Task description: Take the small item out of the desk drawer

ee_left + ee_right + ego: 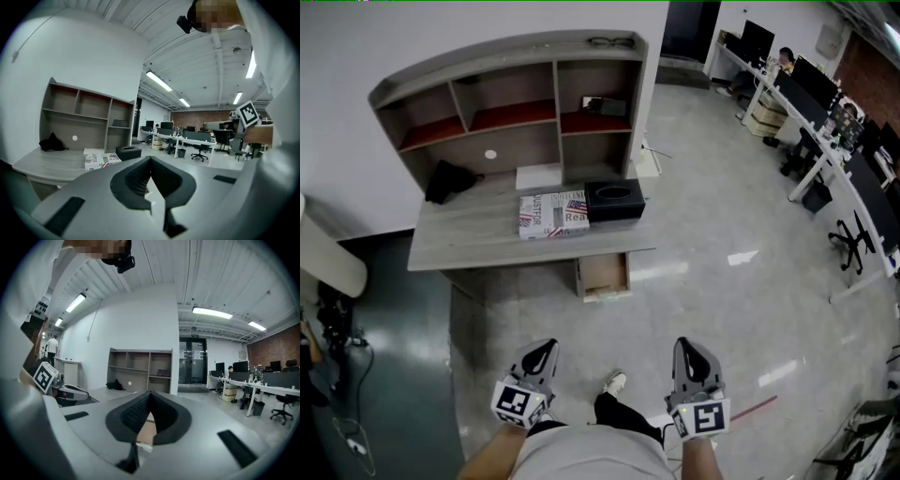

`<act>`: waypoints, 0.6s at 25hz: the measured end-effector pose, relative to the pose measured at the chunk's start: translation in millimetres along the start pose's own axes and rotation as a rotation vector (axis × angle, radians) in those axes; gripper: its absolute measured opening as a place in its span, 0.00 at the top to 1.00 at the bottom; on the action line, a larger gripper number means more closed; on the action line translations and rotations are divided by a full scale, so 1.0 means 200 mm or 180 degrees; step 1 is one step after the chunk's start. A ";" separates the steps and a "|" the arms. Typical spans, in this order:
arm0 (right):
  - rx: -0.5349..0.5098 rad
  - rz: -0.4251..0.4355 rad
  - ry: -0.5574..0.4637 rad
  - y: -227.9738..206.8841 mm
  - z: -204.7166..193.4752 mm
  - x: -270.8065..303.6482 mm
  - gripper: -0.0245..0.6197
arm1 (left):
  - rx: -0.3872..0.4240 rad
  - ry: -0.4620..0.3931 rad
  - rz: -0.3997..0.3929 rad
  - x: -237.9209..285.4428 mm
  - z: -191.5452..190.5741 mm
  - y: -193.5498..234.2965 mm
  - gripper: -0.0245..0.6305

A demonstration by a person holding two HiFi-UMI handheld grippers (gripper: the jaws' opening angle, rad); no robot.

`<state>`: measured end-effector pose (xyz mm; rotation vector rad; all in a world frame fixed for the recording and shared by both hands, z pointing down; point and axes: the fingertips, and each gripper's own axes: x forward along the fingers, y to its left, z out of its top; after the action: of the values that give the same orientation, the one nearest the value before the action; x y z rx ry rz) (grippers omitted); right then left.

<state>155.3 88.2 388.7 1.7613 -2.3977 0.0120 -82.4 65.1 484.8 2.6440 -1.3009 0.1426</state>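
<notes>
The grey desk [469,246] with a shelf hutch stands against the white wall. Its wooden drawer [605,275] is pulled open under the desk's right end; from here I make out no item inside it. Both grippers hang low and close to the person's body, well short of the desk. My left gripper [548,346] is shut with nothing in it, its tips meeting in the left gripper view [150,159]. My right gripper [684,344] is likewise shut and empty [150,393]. Through its jaw gap a bit of the brown drawer [145,431] shows.
On the desk lie a black tissue box [614,201], a printed box [553,215], a white sheet [538,176] and a black cloth [450,179]. A shoe [615,382] shows on the shiny floor. Office desks with chairs [853,234] line the far right.
</notes>
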 end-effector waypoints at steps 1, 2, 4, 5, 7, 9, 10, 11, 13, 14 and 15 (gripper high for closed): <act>0.0007 0.0055 0.0007 -0.06 0.00 0.04 0.93 | 0.0001 0.0014 0.0051 0.05 0.01 -0.01 0.93; 0.0019 0.0112 0.0018 -0.11 0.00 0.08 0.93 | -0.0005 0.0040 0.0099 0.10 0.02 -0.02 0.93; 0.0033 0.0220 0.0046 -0.21 -0.02 0.14 0.93 | -0.0020 0.0075 0.0182 0.19 0.03 -0.05 0.93; 0.0034 0.0264 0.0057 -0.25 -0.04 0.18 0.93 | -0.0025 0.0081 0.0212 0.23 0.03 -0.06 0.93; 0.0059 0.0343 0.0043 -0.31 -0.05 0.24 0.93 | -0.0021 0.0123 0.0255 0.30 0.05 -0.08 0.93; 0.0105 0.0409 -0.0003 -0.35 -0.04 0.29 0.93 | 0.0011 0.0209 0.0293 0.35 0.07 -0.10 0.93; 0.0131 0.0429 -0.0022 -0.36 -0.03 0.31 0.93 | 0.0030 0.0243 0.0306 0.37 0.08 -0.10 0.93; 0.0153 0.0440 -0.0033 -0.38 -0.03 0.32 0.93 | 0.0049 0.0266 0.0314 0.40 0.08 -0.11 0.93; 0.0175 0.0450 -0.0041 -0.41 -0.03 0.35 0.93 | 0.0108 0.0300 0.0307 0.46 0.07 -0.11 0.93; 0.0182 0.0455 -0.0038 -0.42 -0.03 0.36 0.93 | 0.0151 0.0320 0.0293 0.49 0.07 -0.11 0.93; 0.0187 0.0458 -0.0028 -0.43 -0.04 0.37 0.93 | 0.0189 0.0340 0.0275 0.52 0.06 -0.12 0.93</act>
<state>216.1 -6.2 398.2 1.6112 -2.5501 0.0936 -0.2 -4.5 488.8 2.5893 -1.3967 0.3349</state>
